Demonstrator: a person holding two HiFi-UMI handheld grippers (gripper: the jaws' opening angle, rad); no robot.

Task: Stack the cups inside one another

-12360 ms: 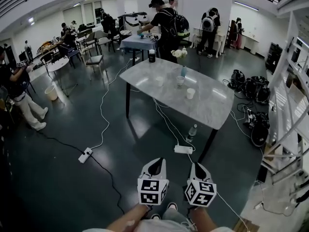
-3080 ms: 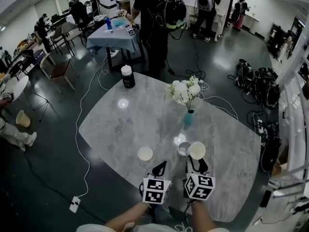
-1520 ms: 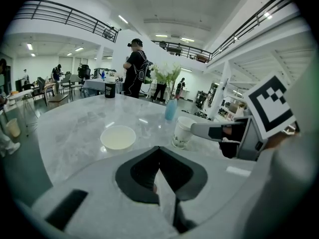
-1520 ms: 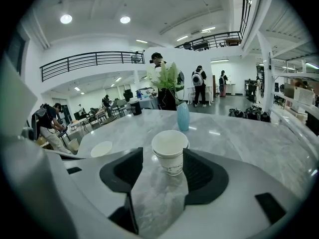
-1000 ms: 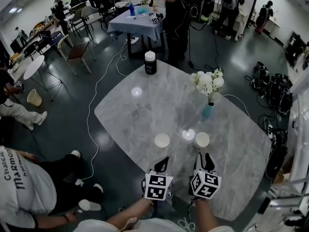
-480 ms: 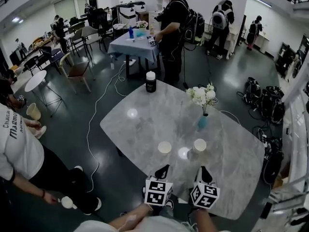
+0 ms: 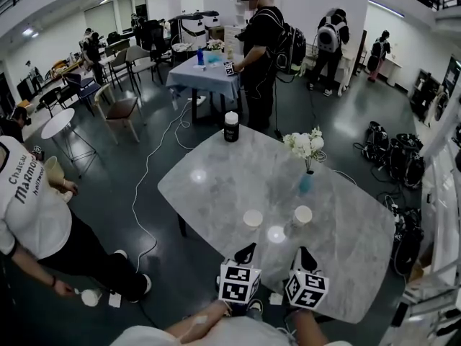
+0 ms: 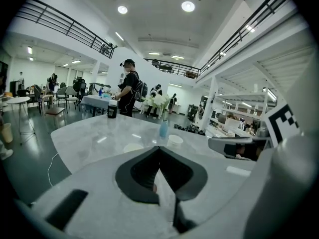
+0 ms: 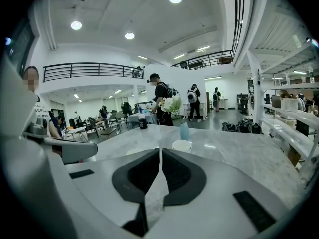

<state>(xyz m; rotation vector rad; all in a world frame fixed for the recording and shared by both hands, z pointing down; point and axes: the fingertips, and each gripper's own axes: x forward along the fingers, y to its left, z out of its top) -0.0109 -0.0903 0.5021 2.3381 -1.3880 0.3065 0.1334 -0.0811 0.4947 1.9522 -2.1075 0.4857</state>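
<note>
At the far left of the head view a person in a white printed T-shirt [image 7: 29, 200] stands on the dark floor, well apart from the grey marble table [image 7: 216, 186]; on the table's far edge stands a black canister with a white lid [image 7: 231, 126]. Toward the near side of the table sits the left cup [image 7: 253, 218], a pale paper cup, upright with its mouth open; it shows low and partly hidden behind the jaws in the left gripper view [image 8: 132, 147]. The left gripper [image 7: 246, 251] hangs at the near edge of the table, short of that cup and clear of it; its jaws meet tip to tip with nothing between them [image 8: 158, 149]. Just to its right is the right gripper [image 7: 303, 254], also at the near edge; its jaws are drawn together to a thin slit and hold nothing [image 9: 160, 151]. Beyond it the right cup [image 7: 302, 215] stands upright and looks taller than the left one; whether another cup sits inside it cannot be told; it shows just past the jaw tips in the right gripper view [image 9: 182, 145]. Near it, farther back, a blue vase [image 7: 306, 182] holds white flowers [image 7: 305, 144]; dark bags [image 7: 392, 146] lie on the floor at the right.
</note>
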